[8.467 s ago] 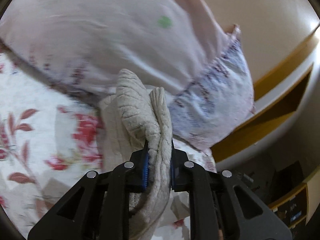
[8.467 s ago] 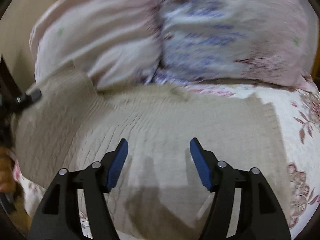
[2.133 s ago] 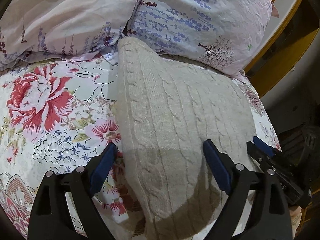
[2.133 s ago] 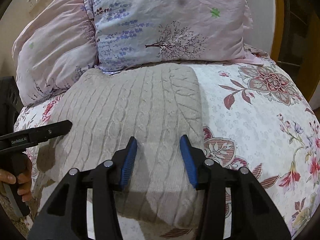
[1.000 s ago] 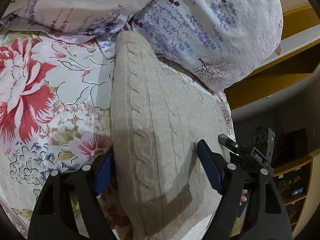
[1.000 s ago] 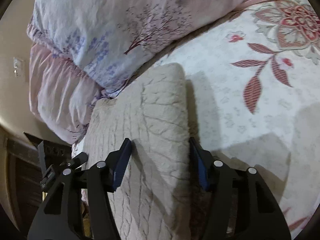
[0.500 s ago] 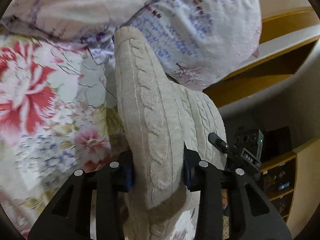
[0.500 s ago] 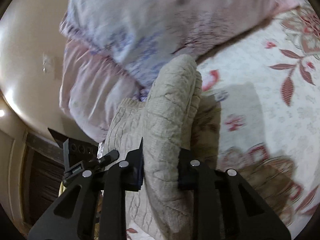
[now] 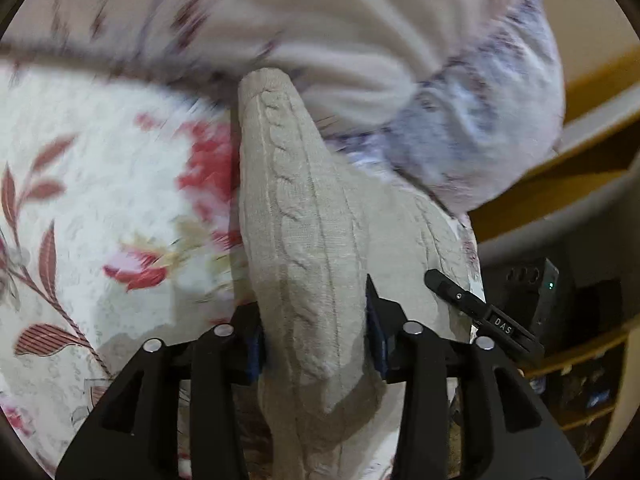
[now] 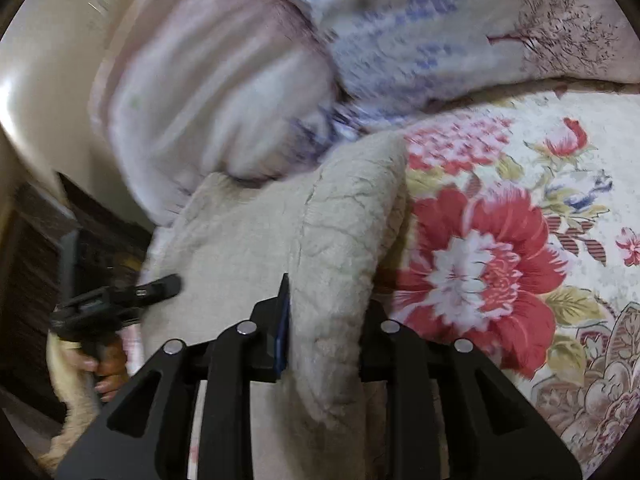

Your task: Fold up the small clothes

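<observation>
Found the beige cable-knit sweater (image 9: 304,220) lying across the flowered bedspread (image 9: 100,200), tucked at the far end against the pillows (image 9: 360,40) and raised at the near edge into two ridges. Clamped the left-hand ridge in the left gripper (image 9: 314,340), pressing into the knit from both sides at a fairly narrow gap, just easing apart yet with wool filling the whole space between. Clamped the right-hand ridge in the right gripper (image 10: 324,320) in the same way: narrow gap, loosening slightly, packed with a thick fold and pressing on it from both sides. Judged the sweater soft, bulky and springy, made up of several layers of chunky knit that squash under a pinch and probably push back. Judged it light enough to carry by two pinches, but floppy, so likely to sag in the middle between the holds and drag on the bedspread. Seemed not slippery, offering plenty of bite through the raised cables. Seemed not fragile either, apart from a chance of snagging stitches on a pad's edge. Best taken as here: deep on a gathered fold near each end of one edge, with all layers inside the pinch, well apart and level with each other. Risked, with a shallower bite or a looser pinch, shedding the inner layers and spoiling the fold.
</observation>
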### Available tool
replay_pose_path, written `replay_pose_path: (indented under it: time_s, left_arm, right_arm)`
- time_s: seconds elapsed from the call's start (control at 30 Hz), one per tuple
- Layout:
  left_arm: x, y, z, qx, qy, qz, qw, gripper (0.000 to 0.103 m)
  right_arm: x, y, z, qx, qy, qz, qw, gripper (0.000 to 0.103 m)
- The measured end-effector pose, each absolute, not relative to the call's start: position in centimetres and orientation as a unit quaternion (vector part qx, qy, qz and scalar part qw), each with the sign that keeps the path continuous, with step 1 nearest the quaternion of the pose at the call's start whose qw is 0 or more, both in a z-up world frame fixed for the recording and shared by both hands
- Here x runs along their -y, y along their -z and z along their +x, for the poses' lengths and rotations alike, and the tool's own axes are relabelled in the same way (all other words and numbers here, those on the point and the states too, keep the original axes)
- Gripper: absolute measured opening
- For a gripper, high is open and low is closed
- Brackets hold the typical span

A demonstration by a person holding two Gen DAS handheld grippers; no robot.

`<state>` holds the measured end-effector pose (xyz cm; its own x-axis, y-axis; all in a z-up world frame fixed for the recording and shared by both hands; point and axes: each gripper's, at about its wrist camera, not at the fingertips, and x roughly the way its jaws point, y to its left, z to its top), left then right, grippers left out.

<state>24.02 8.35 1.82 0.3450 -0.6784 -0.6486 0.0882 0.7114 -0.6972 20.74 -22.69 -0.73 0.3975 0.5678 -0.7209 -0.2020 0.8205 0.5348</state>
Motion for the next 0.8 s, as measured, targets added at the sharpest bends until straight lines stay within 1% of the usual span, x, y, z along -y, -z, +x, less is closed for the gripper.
replay_pose_path:
  time_s: [0.07,0.13,0.23,0.3,0.33,0.37,0.43,0.47,0.57,0.63,0.7,0.73,0.77,0.8]
  left_arm:
    - [-8.8,-1.2,23.9,-0.512,0.25,-0.301,0.764,0.053]
    - [-8.8,-1.5,23.7,-0.507,0.248,-0.295,0.771,0.056]
    - [-9.1,-2.2,23.1,-0.5,0.24,-0.276,0.785,0.059]
    - [-8.9,-2.5,22.6,-0.496,0.234,-0.266,0.793,0.062]
    - [-8.8,-2.6,22.6,-0.495,0.231,-0.261,0.796,0.062]
    - [-9.2,-2.6,22.4,-0.493,0.227,-0.254,0.8,0.062]
    - [-9.4,-2.7,22.2,-0.49,0.223,-0.246,0.806,0.064]
    - [-9.3,-2.7,22.2,-0.487,0.219,-0.24,0.811,0.064]
    - [-8.8,-2.7,22.3,-0.485,0.215,-0.224,0.818,0.065]
    - [-8.2,-2.6,22.3,-0.483,0.207,-0.206,0.825,0.067]
    - [-7.7,-2.6,22.3,-0.48,0.2,-0.189,0.833,0.069]
    - [-7.7,-2.8,22.1,-0.477,0.198,-0.187,0.835,0.069]
    - [-7.9,-3.0,21.8,-0.473,0.198,-0.189,0.837,0.068]
    - [-8.1,-3.3,21.5,-0.47,0.2,-0.191,0.838,0.068]
  right_arm:
    - [23.4,0.7,20.7,-0.499,-0.236,0.205,0.808,0.035]
    - [24.6,0.1,20.6,-0.486,-0.225,0.211,0.818,0.04]
    - [25.3,-0.9,21.0,-0.468,-0.213,0.221,0.829,0.041]
    - [24.7,-1.0,21.3,-0.464,-0.211,0.208,0.835,0.039]
    - [24.0,-1.3,21.3,-0.455,-0.206,0.183,0.847,0.022]
    - [23.4,-1.5,21.1,-0.444,-0.2,0.162,0.858,0.011]
    - [22.7,-2.2,20.5,-0.413,-0.175,0.118,0.886,0.008]
    - [22.7,-2.2,20.5,-0.41,-0.157,0.107,0.892,0.008]
    - [23.2,-0.7,21.2,-0.438,-0.123,0.108,0.884,0.008]
    - [23.3,-0.1,21.5,-0.453,-0.117,0.103,0.878,0.01]
    - [23.1,-0.7,21.1,-0.449,-0.104,0.082,0.884,0.02]
    - [23.2,-1.2,20.7,-0.443,-0.1,0.077,0.888,0.032]
    - [23.4,-1.8,19.9,-0.432,-0.099,0.074,0.893,0.037]
    - [23.5,-2.2,19.2,-0.425,-0.102,0.073,0.896,0.037]
